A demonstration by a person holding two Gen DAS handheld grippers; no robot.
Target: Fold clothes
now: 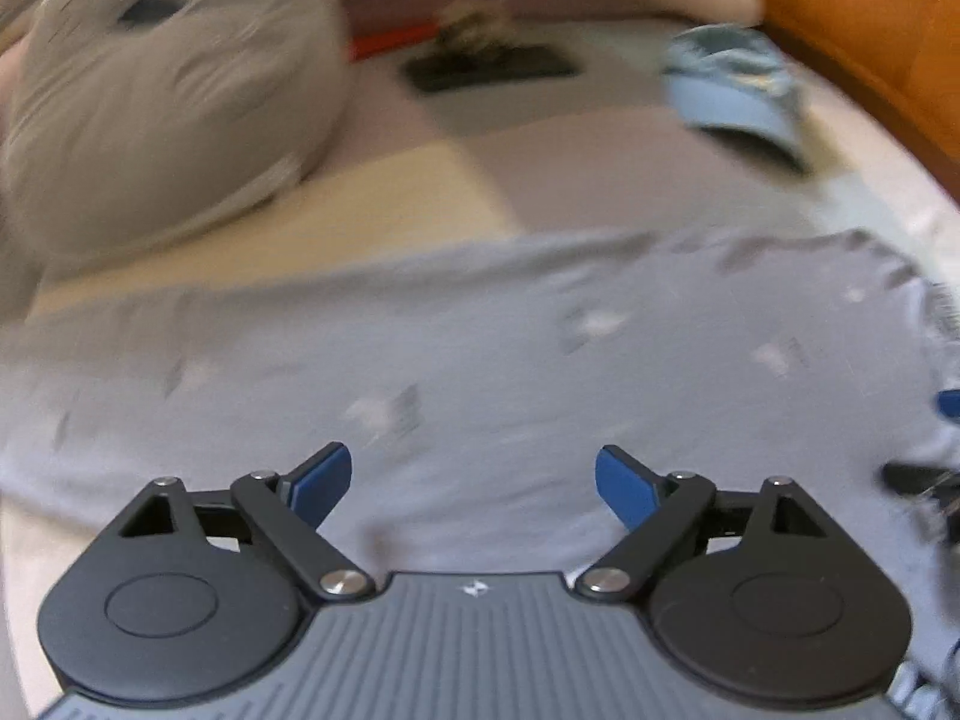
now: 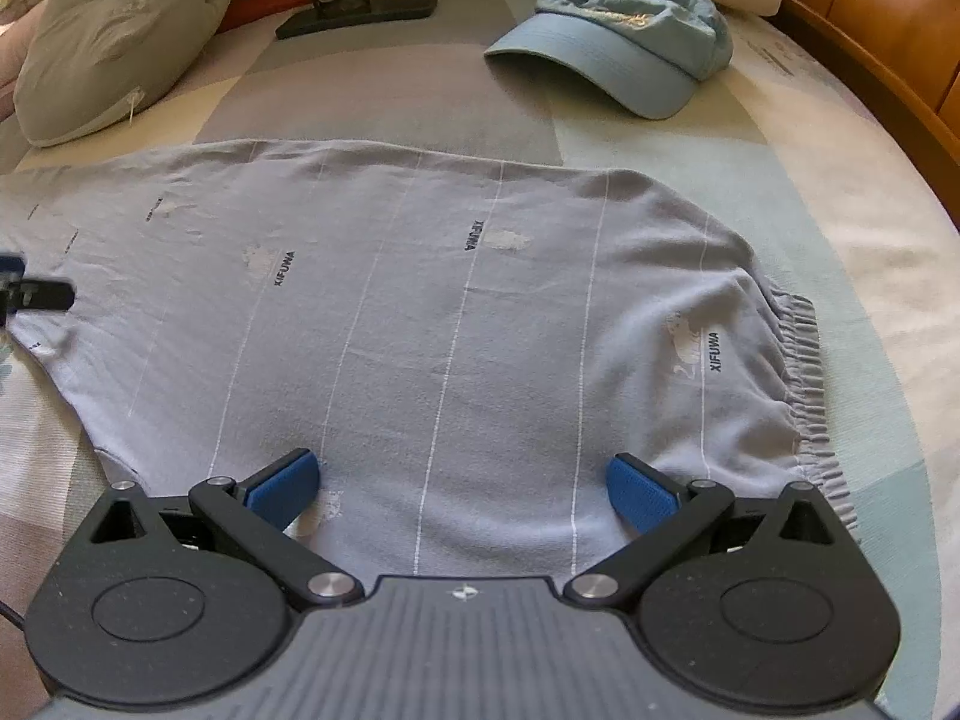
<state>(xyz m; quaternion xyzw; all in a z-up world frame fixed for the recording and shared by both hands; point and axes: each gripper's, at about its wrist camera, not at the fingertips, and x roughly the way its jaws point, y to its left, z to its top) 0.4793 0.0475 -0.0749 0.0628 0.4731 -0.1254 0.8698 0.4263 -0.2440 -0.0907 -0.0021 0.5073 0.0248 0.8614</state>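
A soft grey-blue knit garment (image 2: 456,312), pinstriped in white with an elastic gathered waistband at its right edge, lies spread flat on the patchwork-covered bed (image 2: 828,192). Both the left tool (image 1: 474,480) and right tool (image 2: 462,486) hover above it, released, blue pads wide apart with nothing between them. Beyond lie a light-blue cloth cap (image 2: 618,42) and a puffy beige pillow (image 2: 120,30).

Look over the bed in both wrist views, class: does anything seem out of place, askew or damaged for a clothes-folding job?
Mostly tidy. The grey garment lies spread flat, though its elastic waistband is bunched at the right edge. A blue cap sits beyond it on the bedspread, unrelated to folding. No damage is visible. Both grippers hover open.
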